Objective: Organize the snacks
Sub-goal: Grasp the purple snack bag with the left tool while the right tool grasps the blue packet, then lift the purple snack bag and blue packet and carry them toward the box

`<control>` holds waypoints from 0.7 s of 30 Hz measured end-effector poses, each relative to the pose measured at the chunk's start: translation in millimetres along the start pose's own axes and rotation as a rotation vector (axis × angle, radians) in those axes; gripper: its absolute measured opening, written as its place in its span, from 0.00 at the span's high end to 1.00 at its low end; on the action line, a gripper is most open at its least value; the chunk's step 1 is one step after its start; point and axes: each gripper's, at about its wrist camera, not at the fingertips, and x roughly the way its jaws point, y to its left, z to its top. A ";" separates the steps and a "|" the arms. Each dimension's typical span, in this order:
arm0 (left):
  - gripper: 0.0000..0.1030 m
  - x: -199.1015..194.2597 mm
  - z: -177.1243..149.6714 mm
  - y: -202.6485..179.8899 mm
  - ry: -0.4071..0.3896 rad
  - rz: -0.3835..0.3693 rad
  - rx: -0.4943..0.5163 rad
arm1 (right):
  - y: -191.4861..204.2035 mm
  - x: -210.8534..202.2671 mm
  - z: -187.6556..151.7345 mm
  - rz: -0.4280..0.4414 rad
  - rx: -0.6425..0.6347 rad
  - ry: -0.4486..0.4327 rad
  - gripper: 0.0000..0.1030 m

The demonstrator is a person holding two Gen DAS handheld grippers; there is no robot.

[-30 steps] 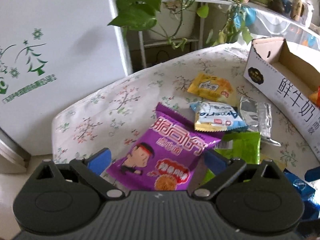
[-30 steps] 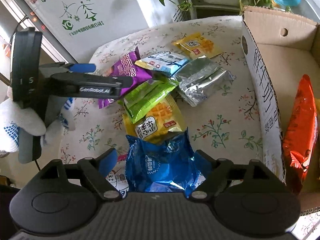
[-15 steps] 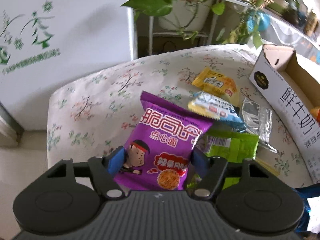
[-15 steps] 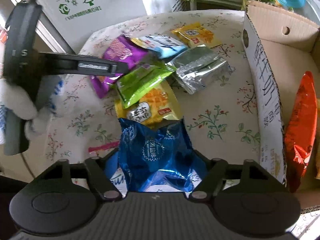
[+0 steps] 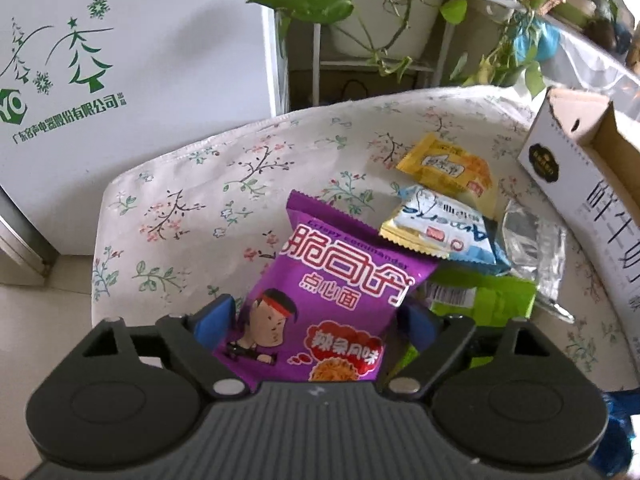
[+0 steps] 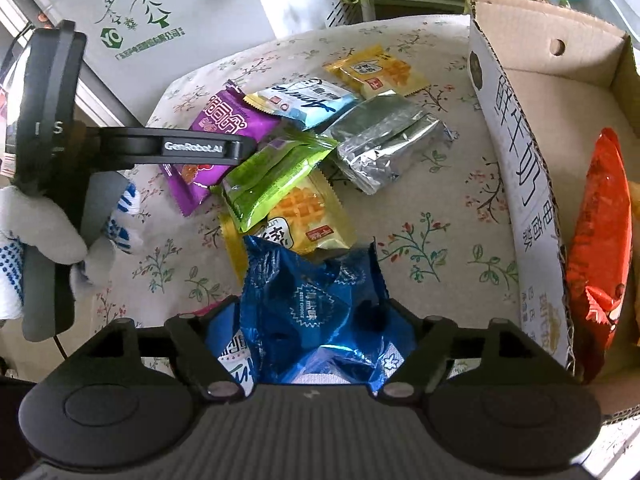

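The purple snack packet (image 5: 336, 304) lay on the floral tablecloth (image 5: 200, 208) between the blue pads of the left gripper (image 5: 316, 320), whose jaws had just been reopening; whether the pads still pressed it was unclear. A white-and-blue packet (image 5: 440, 232) overlapped its far corner, and a green packet (image 5: 488, 300) lay tucked against its right side. Beyond sat a yellow packet (image 5: 448, 168) and a silver foil packet (image 5: 532, 248). The right gripper (image 6: 312, 328) had its jaws spread round a crumpled blue bag (image 6: 316, 304), having just widened slightly. The cardboard box (image 6: 516, 152) stood at the right, an orange bag (image 6: 600, 232) inside it.
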 end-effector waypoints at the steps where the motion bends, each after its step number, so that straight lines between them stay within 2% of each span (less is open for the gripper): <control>1: 0.17 1.4 -0.6 -2.5 0.004 0.017 0.007 | -0.2 0.1 0.0 0.000 0.002 0.000 0.20; 3: 0.23 1.6 -2.0 -3.6 0.004 0.024 0.005 | 0.1 0.1 -0.4 -0.003 0.000 -0.002 0.22; 6: 0.32 -3.5 -2.7 -3.5 0.001 0.006 -0.001 | 0.8 -1.4 -1.0 -0.010 -0.007 -0.010 0.29; 12: 0.36 -20.6 -8.5 -0.4 -0.006 0.016 -0.046 | 0.6 -10.5 1.0 -0.004 -0.008 -0.047 0.39; 21: 0.36 -51.2 -20.0 8.5 -0.043 0.015 -0.147 | -3.8 -20.3 3.2 0.031 0.022 -0.087 0.44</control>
